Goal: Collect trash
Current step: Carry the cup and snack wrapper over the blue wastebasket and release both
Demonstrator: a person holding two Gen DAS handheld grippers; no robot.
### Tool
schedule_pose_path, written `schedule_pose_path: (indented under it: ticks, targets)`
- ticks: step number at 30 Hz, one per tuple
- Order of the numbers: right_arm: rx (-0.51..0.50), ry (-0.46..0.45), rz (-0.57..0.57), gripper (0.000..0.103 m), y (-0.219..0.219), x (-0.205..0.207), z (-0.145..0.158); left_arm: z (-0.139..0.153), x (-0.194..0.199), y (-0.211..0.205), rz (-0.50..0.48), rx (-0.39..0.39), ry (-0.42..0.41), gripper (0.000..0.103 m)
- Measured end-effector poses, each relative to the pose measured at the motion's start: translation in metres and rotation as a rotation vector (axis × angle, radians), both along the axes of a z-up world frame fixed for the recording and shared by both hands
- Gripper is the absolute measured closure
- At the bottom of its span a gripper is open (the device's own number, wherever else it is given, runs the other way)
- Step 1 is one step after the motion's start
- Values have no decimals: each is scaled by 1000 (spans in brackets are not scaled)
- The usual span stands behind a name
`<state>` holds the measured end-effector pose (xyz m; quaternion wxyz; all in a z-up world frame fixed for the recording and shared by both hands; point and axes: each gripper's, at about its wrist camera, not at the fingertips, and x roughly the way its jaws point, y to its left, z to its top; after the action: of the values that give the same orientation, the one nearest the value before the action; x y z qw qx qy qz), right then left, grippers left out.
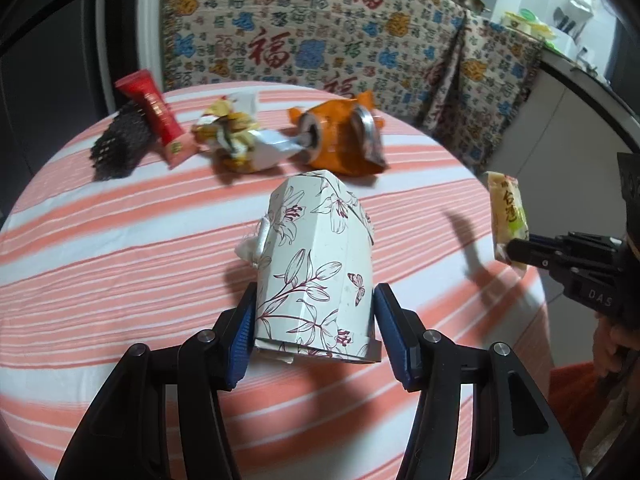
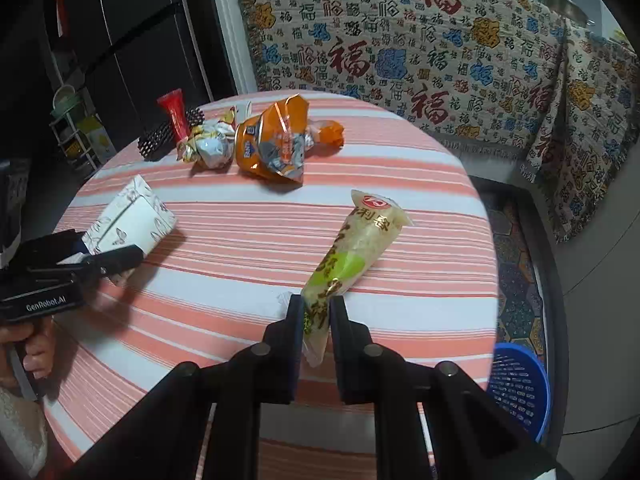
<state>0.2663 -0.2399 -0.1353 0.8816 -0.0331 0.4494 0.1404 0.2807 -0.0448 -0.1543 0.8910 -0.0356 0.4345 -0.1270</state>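
My left gripper (image 1: 316, 328) is shut on a white box with a purple flower print (image 1: 316, 256), its blue pads against the two sides. The box hangs tilted just above the striped tablecloth (image 1: 120, 260). My right gripper (image 2: 316, 312) is shut on the lower end of a long yellow-green snack wrapper (image 2: 352, 256), which slants up and away over the table. In the left wrist view the same wrapper (image 1: 508, 208) sticks up from the right gripper (image 1: 510, 250) at the table's right edge. In the right wrist view, the left gripper (image 2: 116, 248) carries the flowered box (image 2: 128, 220) at the left.
At the far side of the round table lie an orange packet with a can (image 1: 340, 136), a crumpled gold and silver wrapper (image 1: 240, 140), a red tube (image 1: 154, 116) and a black perforated thing (image 1: 120, 144). A blue basket (image 2: 516, 388) stands on the floor to the right. Patterned cloth hangs behind.
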Motion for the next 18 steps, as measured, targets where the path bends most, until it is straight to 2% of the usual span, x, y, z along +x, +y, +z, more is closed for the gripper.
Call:
schedule_pose_path:
  ticks: [9,18]
  targets:
    - [7,-32,-63,89,-56,-18,19,19,-4,-73,-106,-23,-23,46]
    - [-31,-22,-218,89,-153,-51,21,30,0,-173,-239,-61,-28,46]
